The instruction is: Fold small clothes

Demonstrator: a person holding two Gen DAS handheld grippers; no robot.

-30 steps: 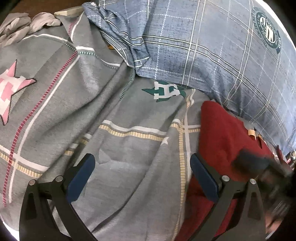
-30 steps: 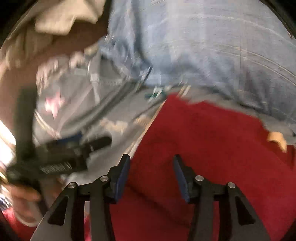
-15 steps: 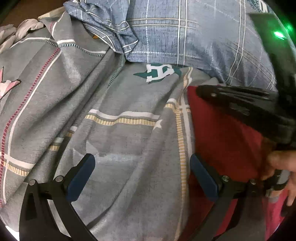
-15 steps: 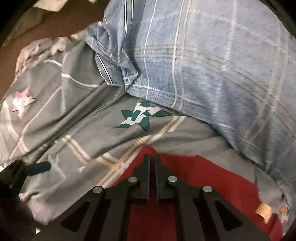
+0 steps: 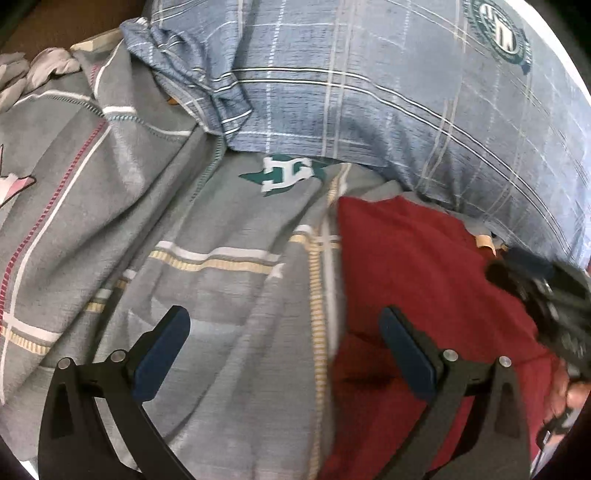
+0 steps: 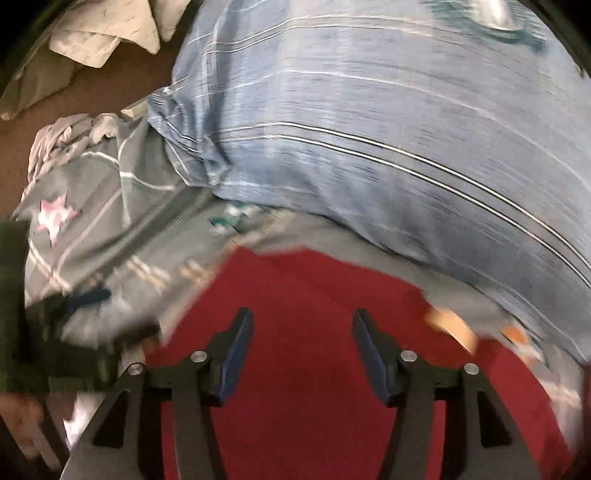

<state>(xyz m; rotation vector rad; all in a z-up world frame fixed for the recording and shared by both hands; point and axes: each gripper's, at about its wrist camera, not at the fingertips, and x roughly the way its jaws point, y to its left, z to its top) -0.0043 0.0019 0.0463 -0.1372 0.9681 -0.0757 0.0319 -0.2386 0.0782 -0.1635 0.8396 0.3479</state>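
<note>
A dark red garment (image 5: 424,277) lies flat on the grey bedsheet (image 5: 184,221), just in front of a blue plaid pillow. My left gripper (image 5: 284,321) stands wide open above the sheet, its right finger over the garment's left edge and nothing between the jaws. My right gripper (image 6: 303,317) hovers over the red garment (image 6: 314,295) with its jaws opening and nothing between them. That view is blurred by motion. Each gripper shows as a dark blur at the edge of the other's view, the right gripper (image 5: 535,295) and the left gripper (image 6: 74,306).
The blue plaid pillow (image 5: 369,92) bulks up behind the garment. A crumpled pale cloth (image 5: 37,70) lies at the sheet's far left. A beige cloth (image 6: 103,33) sits on the brown floor beyond. A small orange tag (image 6: 450,325) shows at the garment's right edge.
Half a second ago the right gripper was shut at the red garment's far edge. It has since drawn back over the garment and its jaws have parted. The left gripper has hardly moved.
</note>
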